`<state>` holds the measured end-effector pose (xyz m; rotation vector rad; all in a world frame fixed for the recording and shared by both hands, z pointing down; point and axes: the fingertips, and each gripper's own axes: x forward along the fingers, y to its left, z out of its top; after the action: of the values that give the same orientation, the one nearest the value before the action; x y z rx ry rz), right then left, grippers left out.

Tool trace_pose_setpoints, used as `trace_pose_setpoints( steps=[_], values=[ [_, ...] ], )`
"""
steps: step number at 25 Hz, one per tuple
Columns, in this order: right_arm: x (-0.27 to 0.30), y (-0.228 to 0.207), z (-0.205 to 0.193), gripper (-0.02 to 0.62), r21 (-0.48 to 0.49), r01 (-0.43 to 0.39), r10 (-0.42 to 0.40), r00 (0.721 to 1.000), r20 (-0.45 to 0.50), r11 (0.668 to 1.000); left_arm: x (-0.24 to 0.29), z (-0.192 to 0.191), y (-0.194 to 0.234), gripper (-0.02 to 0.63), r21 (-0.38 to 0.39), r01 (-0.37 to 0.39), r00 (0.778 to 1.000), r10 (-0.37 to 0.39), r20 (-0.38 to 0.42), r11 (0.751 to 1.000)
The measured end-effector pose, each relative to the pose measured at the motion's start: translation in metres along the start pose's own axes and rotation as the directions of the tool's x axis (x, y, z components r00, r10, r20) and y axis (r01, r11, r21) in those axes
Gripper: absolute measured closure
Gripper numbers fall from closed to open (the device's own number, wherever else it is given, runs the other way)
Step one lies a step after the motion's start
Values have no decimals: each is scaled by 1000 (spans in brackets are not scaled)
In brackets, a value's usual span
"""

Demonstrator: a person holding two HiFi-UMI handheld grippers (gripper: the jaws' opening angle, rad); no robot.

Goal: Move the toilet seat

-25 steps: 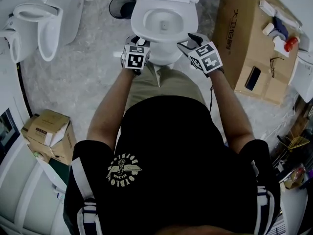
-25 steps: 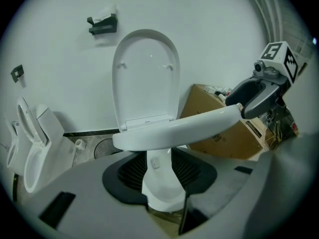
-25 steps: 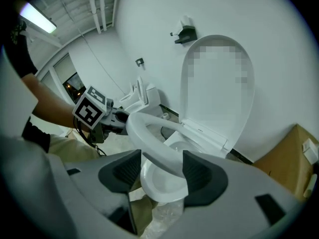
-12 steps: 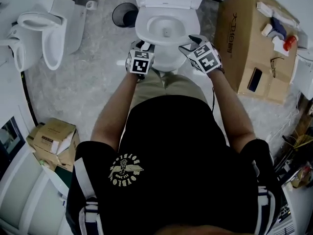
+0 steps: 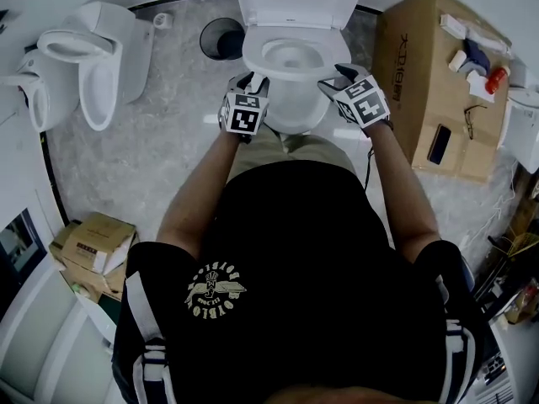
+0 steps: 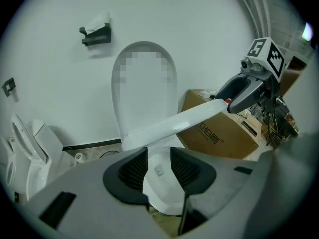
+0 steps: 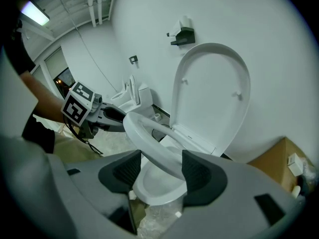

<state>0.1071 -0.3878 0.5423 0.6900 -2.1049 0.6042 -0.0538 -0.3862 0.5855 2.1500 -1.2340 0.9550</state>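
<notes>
A white toilet stands in front of the person, its lid (image 5: pixel 295 7) upright against the wall. The toilet seat (image 5: pixel 268 55) is a white ring, tilted up at the front off the bowl. My left gripper (image 5: pixel 251 81) is shut on the ring's left side, and my right gripper (image 5: pixel 335 72) on its right side. In the left gripper view the seat (image 6: pixel 174 123) slants up from the hinge to the right gripper (image 6: pixel 232 97), and its underside fills my left gripper (image 6: pixel 159 169). In the right gripper view the seat (image 7: pixel 149 143) runs between the pads of my right gripper (image 7: pixel 160 172) across to the left gripper (image 7: pixel 117 117).
A large cardboard box (image 5: pixel 429 74) with bottles, glasses and a phone on it stands right of the toilet. A black bin (image 5: pixel 221 36) is at its back left. A second toilet (image 5: pixel 84 57) stands at far left. Small cardboard boxes (image 5: pixel 93 247) lie at lower left.
Both grippers have moved up and toward the lid, still gripping the sides of the seat. The front of the seat has risen with them.
</notes>
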Motion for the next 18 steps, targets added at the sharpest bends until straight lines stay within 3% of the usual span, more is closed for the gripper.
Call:
trace_pose_setpoints(
  steps=[11, 18],
  values=[
    [-8, -26, 32, 331, 36, 37, -39, 999, 36, 999, -4, 30, 19, 453, -6, 0, 1000, 0, 8, 1000],
    [-10, -42, 51, 331, 62, 42, -46, 997, 68, 997, -6, 38, 32, 457, 28, -14, 1000, 14, 2, 1000]
  ],
)
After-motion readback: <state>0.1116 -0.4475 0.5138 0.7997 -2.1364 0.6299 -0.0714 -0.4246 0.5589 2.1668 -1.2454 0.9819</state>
